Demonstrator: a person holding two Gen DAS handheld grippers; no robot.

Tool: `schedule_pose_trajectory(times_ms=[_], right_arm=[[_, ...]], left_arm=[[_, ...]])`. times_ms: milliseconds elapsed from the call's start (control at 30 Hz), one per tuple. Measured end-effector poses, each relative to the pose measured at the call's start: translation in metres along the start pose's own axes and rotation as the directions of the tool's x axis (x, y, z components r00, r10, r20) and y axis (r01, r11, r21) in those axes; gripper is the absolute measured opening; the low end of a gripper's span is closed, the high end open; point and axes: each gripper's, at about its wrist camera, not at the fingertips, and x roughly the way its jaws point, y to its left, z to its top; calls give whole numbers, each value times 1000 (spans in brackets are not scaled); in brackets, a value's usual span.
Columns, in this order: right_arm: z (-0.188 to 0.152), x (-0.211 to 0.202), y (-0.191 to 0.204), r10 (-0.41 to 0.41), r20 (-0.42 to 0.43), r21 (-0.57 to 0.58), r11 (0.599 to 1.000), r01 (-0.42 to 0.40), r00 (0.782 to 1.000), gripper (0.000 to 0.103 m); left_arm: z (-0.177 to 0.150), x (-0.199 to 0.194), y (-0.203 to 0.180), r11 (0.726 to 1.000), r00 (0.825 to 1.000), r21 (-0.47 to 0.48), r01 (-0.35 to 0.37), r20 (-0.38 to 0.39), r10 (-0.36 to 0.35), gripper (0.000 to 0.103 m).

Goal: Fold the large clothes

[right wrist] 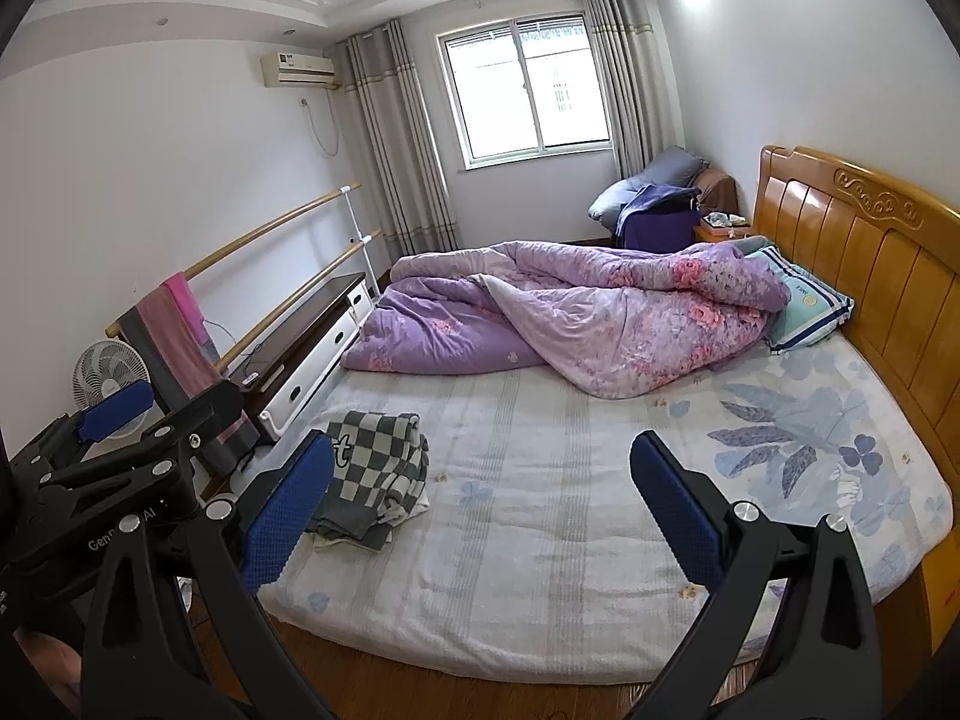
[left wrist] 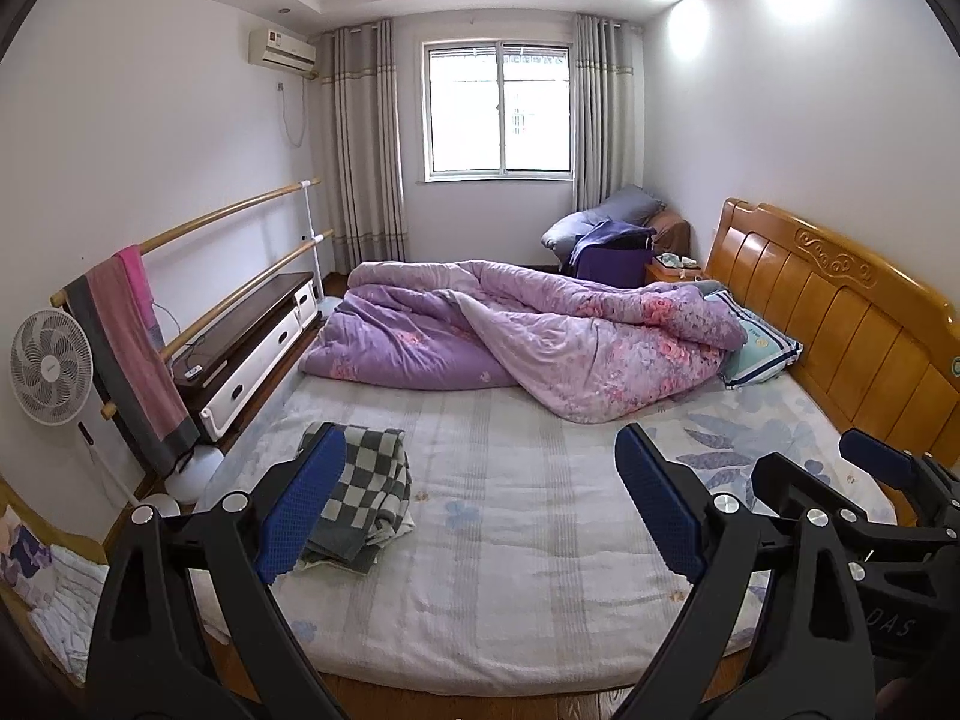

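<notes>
Both the left gripper (left wrist: 480,504) and the right gripper (right wrist: 483,507) hang above the near edge of the bed (left wrist: 510,540) with their blue dotted pads wide apart, holding nothing. Only the right view shows a pale letter on the checked grey-and-white cloth (right wrist: 378,474), which lies crumpled at the foot end of the bed; the left view alone shows white cloth on the floor. A puffy purple flowered quilt (left wrist: 540,336) is bunched along the far side, reaching the carved wooden headboard (left wrist: 840,324)

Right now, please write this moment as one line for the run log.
stage: before first grasp | left gripper: open, empty | right gripper: open, empty | checkered garment: bunched, untouched on bed
</notes>
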Motion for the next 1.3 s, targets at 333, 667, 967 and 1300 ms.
schedule_pose_trajectory(times_ms=[333, 667, 967, 1300], right_arm=[[2, -1, -1, -3, 1, -2, 1000, 3, 1000, 95], [6, -1, -4, -2, -2, -1, 1000, 2, 1000, 95], [7, 0, -5, -3, -5, -2, 1000, 3, 1000, 95], [8, 5, -7, 0, -14, 4, 1000, 0, 1000, 96]], left_arm=[[1, 1, 2, 1000, 1000, -5, 4, 8, -4, 91], [-1, 4, -1, 1000, 1000, -7, -3, 7, 3, 91], [-2, 4, -1, 1000, 1000, -7, -5, 5, 5, 91], [-1, 5, 0, 1000, 1000, -4, -6, 5, 6, 91]])
